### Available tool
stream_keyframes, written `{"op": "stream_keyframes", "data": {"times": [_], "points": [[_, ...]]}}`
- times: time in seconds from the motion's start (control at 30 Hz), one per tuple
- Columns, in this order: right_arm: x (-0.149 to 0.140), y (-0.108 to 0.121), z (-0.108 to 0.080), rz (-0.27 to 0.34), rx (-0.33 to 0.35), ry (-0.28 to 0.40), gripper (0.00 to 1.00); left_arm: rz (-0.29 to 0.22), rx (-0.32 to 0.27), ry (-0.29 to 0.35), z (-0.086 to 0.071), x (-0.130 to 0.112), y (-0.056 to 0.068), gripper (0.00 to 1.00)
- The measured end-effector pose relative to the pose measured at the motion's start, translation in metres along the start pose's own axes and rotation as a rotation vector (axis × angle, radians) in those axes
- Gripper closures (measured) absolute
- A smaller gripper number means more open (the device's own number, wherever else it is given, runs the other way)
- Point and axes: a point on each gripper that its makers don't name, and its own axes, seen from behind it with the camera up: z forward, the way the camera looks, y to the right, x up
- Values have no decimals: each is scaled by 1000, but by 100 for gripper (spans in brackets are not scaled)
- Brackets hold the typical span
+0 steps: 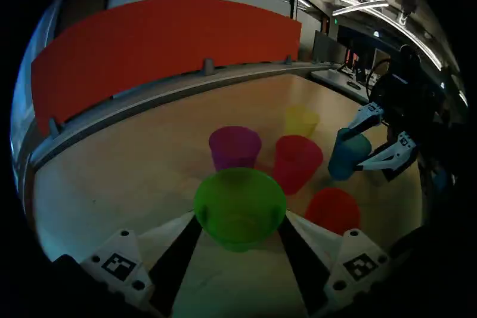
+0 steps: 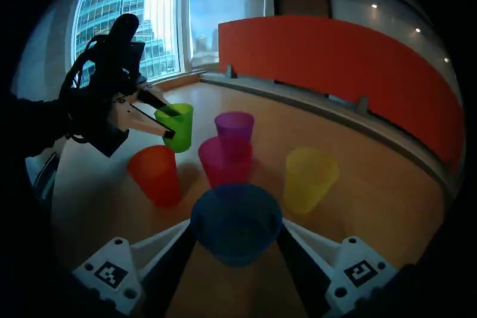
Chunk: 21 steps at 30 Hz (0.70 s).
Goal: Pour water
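My left gripper is shut on a green cup, held upright close to the camera. My right gripper is shut on a blue cup, also upright. Between them, on the wooden table, stand a purple cup, a magenta cup, a yellow cup and an orange cup. In the left gripper view the right gripper holds the blue cup at the far right. The right gripper view has the left gripper with the green cup at the left. Whether the cups hold water is unclear.
A red partition on a raised ledge runs along the table's far side. Tall windows stand behind the person's dark sleeve. Bare tabletop lies to the left of the cups in the left gripper view.
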Motion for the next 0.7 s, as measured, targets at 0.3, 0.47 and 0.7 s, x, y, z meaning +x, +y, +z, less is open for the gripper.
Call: {"op": "stream_keyframes", "data": {"times": [0.3, 0.47, 0.7], "points": [[16, -4, -22, -4, -14, 34, 10, 21, 16, 80, -28, 24, 11, 16], [28, -8, -34, -2, -20, 60, 10, 22, 19, 135, -46, 40, 19, 16], [46, -15, -49, -2, -17, 102, 10, 27, 29, 212, -70, 58, 28, 16]]}}
